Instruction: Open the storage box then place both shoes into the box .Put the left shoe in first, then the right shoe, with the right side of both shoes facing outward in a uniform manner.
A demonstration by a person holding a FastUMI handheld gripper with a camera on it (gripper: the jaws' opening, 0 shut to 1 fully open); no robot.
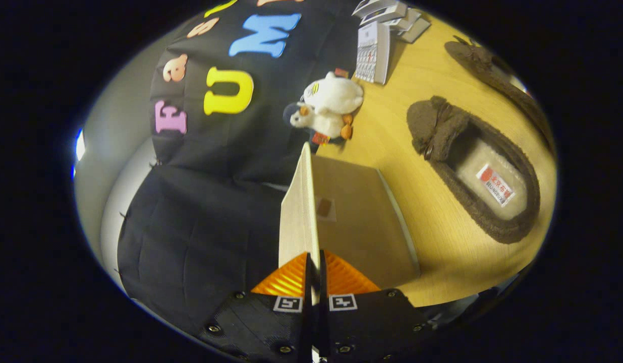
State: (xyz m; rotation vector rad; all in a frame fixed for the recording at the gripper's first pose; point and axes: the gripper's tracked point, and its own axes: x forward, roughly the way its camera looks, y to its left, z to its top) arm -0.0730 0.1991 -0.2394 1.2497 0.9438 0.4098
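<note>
Pale wood-grain lid (297,212) of the storage box (361,222), being pinched edge-on between the fingers (315,275), which are pressing nearly together on its thin edge. Holding the lid tilted up, apparently swinging it about a hinge on the box's far side, though hinge itself hidden. Judging step in hand as opening the box, first part of the task; shoes not yet touched.

Box sitting on the wooden bench (442,237), near the bench's front edge, just ahead of the fingers. Tan inner surface showing beside the raised lid, with a small square patch on it; unclear whether that is the floor of the box or a second panel.

Nearer brown shoe (472,171) lying flat on the bench beside the box, toward the bench's side edge, opening facing up, pale insole and label showing. Second brown shoe (498,85) lying beyond it, closer to the far corner, well apart from the box. Cannot tell which is left and which is right from here. Both waiting clear of the box, probably so the lid can swing freely.

Plush toy (327,108) sitting at the bench's back edge, against the dark cloth wall (205,212). Desk calendar (373,50) and small stack of boxes (392,14) standing farther along that back edge.

Needing next, by judgement: carrying lid fully open, releasing, then going for the left shoe.
</note>
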